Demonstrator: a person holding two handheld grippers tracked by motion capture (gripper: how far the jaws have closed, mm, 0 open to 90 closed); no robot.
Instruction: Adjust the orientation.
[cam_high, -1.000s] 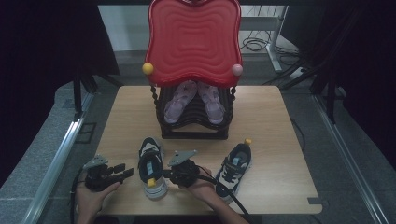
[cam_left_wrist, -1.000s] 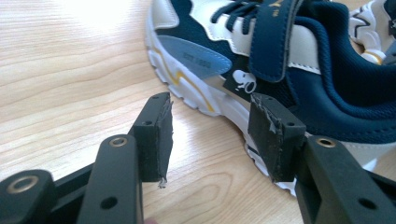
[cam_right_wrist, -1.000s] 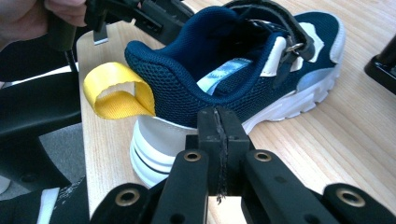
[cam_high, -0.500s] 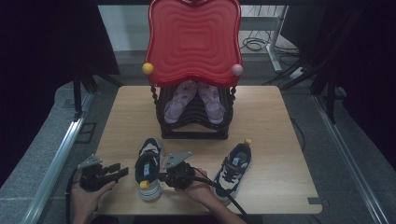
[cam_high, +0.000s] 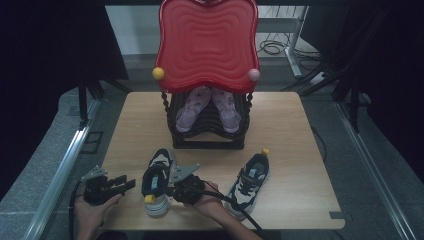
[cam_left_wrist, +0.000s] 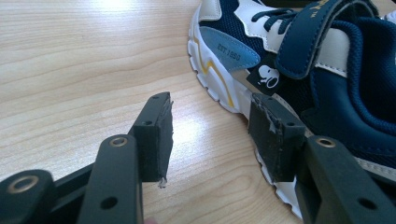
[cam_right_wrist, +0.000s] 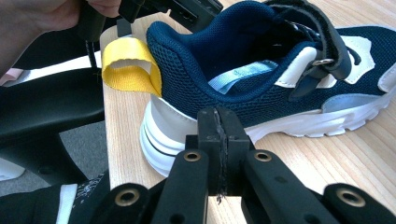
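Two navy-and-white sneakers lie on the wooden table (cam_high: 295, 125). The nearer sneaker (cam_high: 157, 179) has a yellow heel loop (cam_right_wrist: 130, 63) and sits between my grippers. My right gripper (cam_high: 170, 191) is shut with nothing between its pads, and in the right gripper view its tip (cam_right_wrist: 218, 119) rests at that sneaker's (cam_right_wrist: 261, 79) white heel sole. My left gripper (cam_high: 128, 184) stands open just left of the shoe. In the left gripper view (cam_left_wrist: 212, 109) bare table shows between the jaws, and one pad (cam_left_wrist: 271, 126) is at the sneaker's (cam_left_wrist: 299, 60) sole edge. The other sneaker (cam_high: 250, 181) lies to the right, untouched.
A black rack (cam_high: 207, 135) with a red wavy panel (cam_high: 207, 45) stands at the table's back middle, and a pair of purple shoes (cam_high: 190, 107) sits in it. A cable (cam_high: 240, 210) trails from the right gripper. The table's front edge is close under both hands.
The nearer sneaker's heel has swung a little to the left, and the right gripper has followed it. The left gripper has stayed in place.
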